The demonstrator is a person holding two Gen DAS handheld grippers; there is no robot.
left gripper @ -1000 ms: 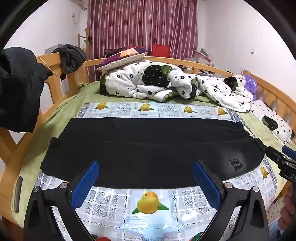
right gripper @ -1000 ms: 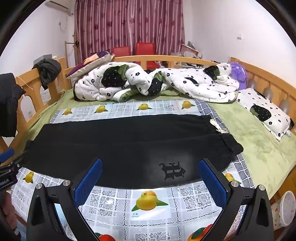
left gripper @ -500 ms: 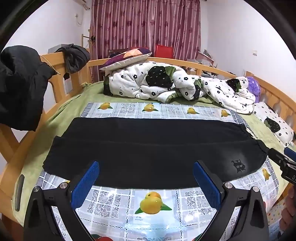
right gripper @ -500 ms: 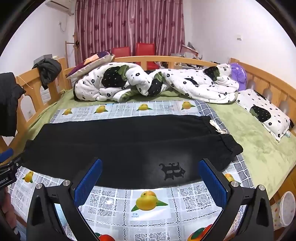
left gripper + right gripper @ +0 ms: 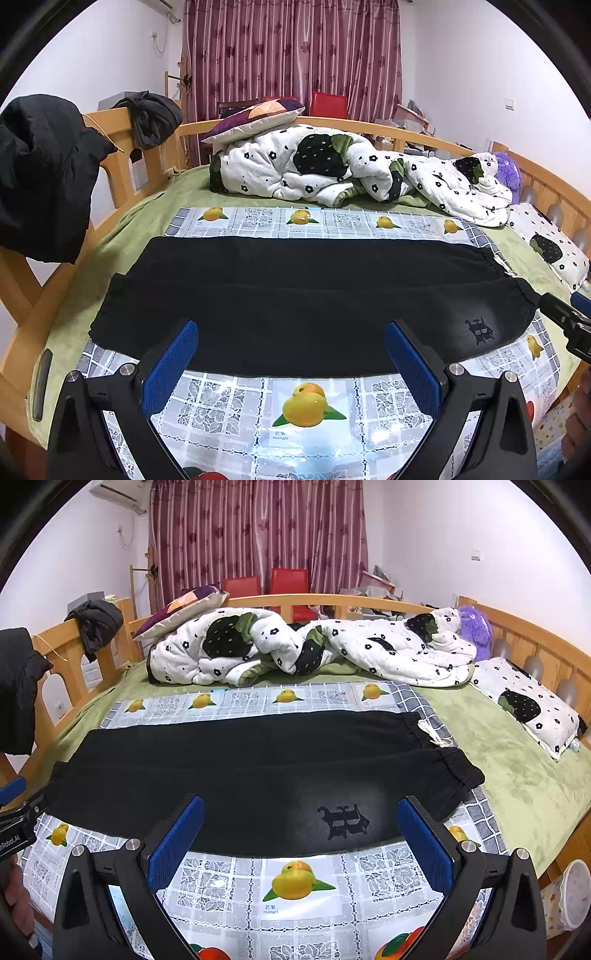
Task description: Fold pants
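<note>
Black pants (image 5: 303, 295) lie flat across a fruit-print cloth (image 5: 310, 406) on the bed, legs side by side, waistband with a white drawstring (image 5: 432, 734) at the right, cuffs at the left. They also show in the right wrist view (image 5: 258, 771), with a dark logo (image 5: 347, 821) on the near leg. My left gripper (image 5: 290, 347) is open and empty, held just short of the pants' near edge. My right gripper (image 5: 301, 823) is open and empty, above the near edge beside the logo.
A rumpled white flowered quilt (image 5: 332, 170) lies at the back of the bed. A pillow (image 5: 528, 705) lies at the right. Wooden rails (image 5: 122, 162) ring the bed, with dark jackets (image 5: 40, 173) hung on the left rail. A cup (image 5: 569, 893) stands on the floor at right.
Both grippers stay open. The left view has tilted up and drawn back slightly; the right view is almost unchanged. The pants have not moved.
</note>
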